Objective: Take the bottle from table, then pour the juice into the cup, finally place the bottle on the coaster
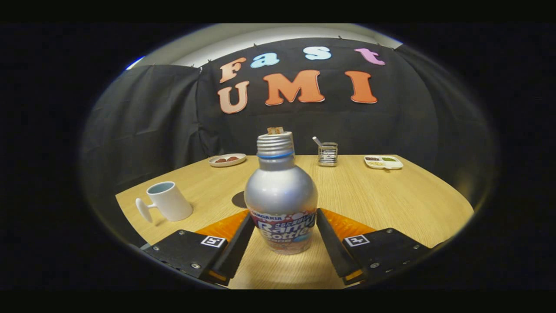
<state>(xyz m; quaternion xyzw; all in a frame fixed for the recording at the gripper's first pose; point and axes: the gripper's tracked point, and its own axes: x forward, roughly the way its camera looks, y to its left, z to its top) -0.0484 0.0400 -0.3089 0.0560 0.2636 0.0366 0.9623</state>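
The gripper (pixel 281 226) is reaching around the bottle (pixel 281 200). Its two fingers are sitting on either side of the bottle's lower part, right at the label. The fingertips look like they are touching the bottle's sides, one on each side, so I think the jaws are squeezing the bottle and holding it. The bottle is standing straight up between the fingers. Its bottom looks like it is resting on the table (pixel 391 200), or just off it; I cannot tell which.

The bottle is silver and round, with a ridged neck at the top. It has no cap on, so the top is open and ready for pouring.

Looking farther out, the white cup (pixel 169 201) is standing on the table off to the left of the fingers, well apart from the bottle. Its handle is pointing left. A small dark round patch (pixel 239 199) is showing just behind the bottle on the left side. That may be the coaster, but most of it is hiding behind the bottle.

At the far edge of the table, a plate (pixel 227 160), a little wire holder (pixel 327 154) and a small tray (pixel 383 162) are sitting near the wall.

So the task is only starting. The grabbing part is about done. Lifting, pouring juice into the cup, and putting the bottle on the coaster are all waiting to be done.
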